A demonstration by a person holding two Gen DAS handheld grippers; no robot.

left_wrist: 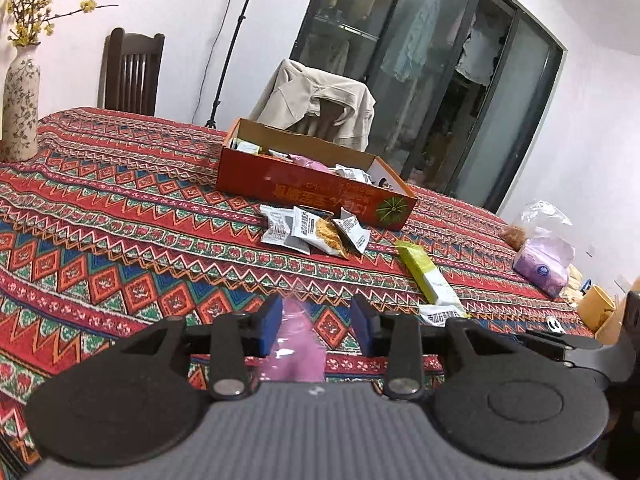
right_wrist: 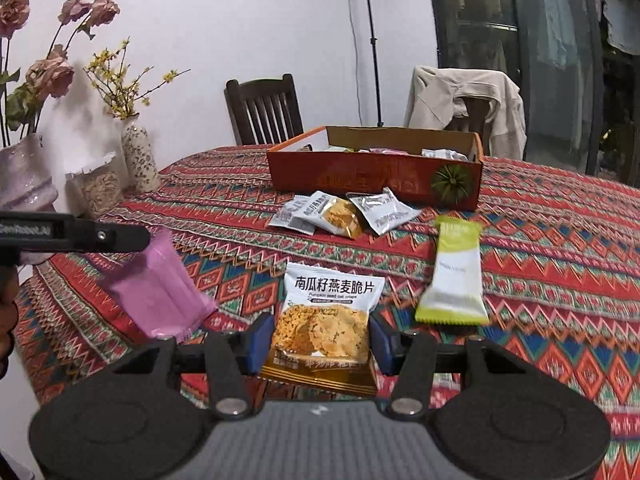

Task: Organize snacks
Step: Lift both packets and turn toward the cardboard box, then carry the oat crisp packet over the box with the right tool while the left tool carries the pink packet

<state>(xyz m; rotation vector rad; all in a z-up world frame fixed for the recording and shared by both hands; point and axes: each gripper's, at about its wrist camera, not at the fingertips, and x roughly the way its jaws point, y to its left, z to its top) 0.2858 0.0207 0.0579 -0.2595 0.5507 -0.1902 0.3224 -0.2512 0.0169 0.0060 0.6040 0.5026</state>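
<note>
An orange cardboard box point(left_wrist: 316, 190) holds several snack packets on the patterned tablecloth; it also shows in the right wrist view point(right_wrist: 372, 178). Loose white crisp packets point(left_wrist: 316, 230) lie in front of it. My left gripper point(left_wrist: 316, 322) is open, with a blurred pink packet point(left_wrist: 298, 348) between its fingers, off the cloth; the packet also shows at the left of the right wrist view point(right_wrist: 160, 294). My right gripper point(right_wrist: 318, 340) is open around a pumpkin seed oat crisp packet point(right_wrist: 324, 320) lying on the table. A green-and-white bar packet point(right_wrist: 454, 276) lies to its right.
Flower vases point(right_wrist: 138, 158) and a jar point(right_wrist: 98, 188) stand at the table's far left. Two chairs stand behind the table, one with a beige jacket point(left_wrist: 320, 100). A purple tissue pack point(left_wrist: 544, 260) and plastic bag point(left_wrist: 540, 212) lie at the right edge.
</note>
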